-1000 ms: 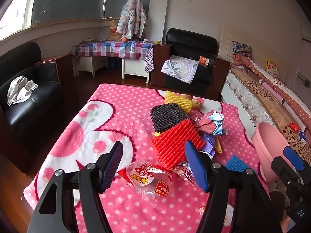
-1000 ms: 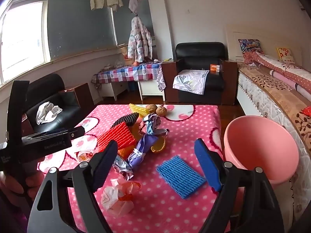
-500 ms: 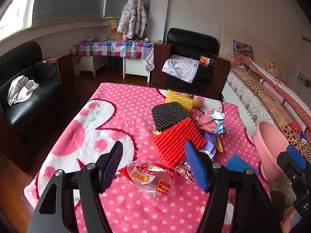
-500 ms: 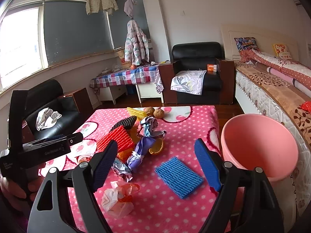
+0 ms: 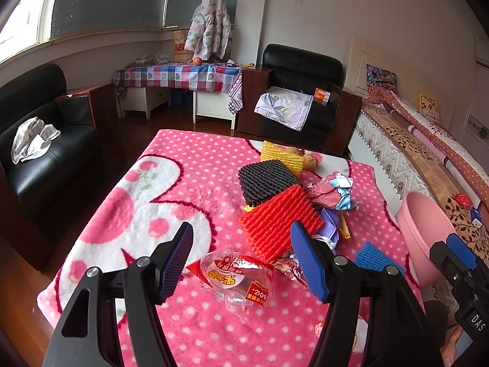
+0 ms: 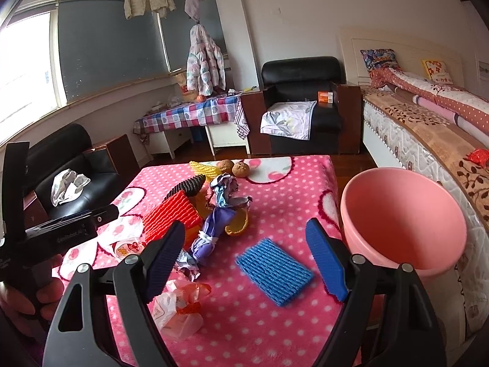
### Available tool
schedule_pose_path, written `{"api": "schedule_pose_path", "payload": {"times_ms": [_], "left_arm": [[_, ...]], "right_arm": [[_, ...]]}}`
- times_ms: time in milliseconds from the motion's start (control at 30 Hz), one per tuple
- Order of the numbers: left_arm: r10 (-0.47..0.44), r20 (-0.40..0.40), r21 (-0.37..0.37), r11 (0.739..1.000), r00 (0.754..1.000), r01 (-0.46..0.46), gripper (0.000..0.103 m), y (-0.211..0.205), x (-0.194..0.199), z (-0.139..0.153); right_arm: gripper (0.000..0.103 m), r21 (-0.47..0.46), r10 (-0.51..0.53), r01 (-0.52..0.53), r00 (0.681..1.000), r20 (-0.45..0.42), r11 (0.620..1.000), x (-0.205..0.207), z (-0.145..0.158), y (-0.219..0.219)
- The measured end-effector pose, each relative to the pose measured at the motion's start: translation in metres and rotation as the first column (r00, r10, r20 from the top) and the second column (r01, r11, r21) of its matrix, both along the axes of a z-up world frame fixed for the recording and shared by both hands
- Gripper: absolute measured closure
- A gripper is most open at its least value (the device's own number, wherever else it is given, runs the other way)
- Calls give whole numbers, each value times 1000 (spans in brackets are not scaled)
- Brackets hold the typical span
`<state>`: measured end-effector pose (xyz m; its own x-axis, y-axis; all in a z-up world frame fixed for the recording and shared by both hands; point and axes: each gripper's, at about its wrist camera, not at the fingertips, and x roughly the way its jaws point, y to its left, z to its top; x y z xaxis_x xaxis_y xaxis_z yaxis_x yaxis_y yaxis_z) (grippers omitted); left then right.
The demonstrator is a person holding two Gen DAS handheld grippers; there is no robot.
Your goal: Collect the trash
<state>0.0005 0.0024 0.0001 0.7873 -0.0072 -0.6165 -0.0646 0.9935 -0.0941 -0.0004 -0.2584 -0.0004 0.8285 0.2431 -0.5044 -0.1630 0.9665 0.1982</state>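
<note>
Trash lies on a pink polka-dot blanket (image 5: 189, 165). A clear plastic wrapper with red print (image 5: 235, 278) lies between the fingers of my open, empty left gripper (image 5: 241, 260). A red foam net (image 5: 278, 220), a black one (image 5: 266, 180), a yellow one (image 5: 284, 156) and crumpled paper (image 5: 333, 189) lie beyond it. My right gripper (image 6: 247, 257) is open and empty above a blue foam net (image 6: 273, 270). A crumpled white-and-orange bag (image 6: 177, 305) lies by its left finger. A purple wrapper (image 6: 214, 229) lies further off. The pink bin (image 6: 403, 220) stands to the right.
A bed (image 6: 428, 128) runs along the right behind the bin. A black armchair (image 6: 302, 104) and a checkered table (image 6: 189, 116) stand at the back. A black sofa (image 5: 39, 140) is on the left. Two brown round items (image 6: 233, 167) lie at the blanket's far end.
Both grippers have shifted slightly; the views rose and drew back a little. Nothing on the blanket was taken or moved.
</note>
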Motion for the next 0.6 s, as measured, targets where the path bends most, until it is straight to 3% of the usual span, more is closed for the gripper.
{"api": "schedule_pose_path", "payload": {"times_ms": [600], "left_arm": [[0,-1,-3,1000,1000,-1,37,0,0,0]], "right_arm": [[22,-23,35,-34,999,33,999,-5,5,5]]}}
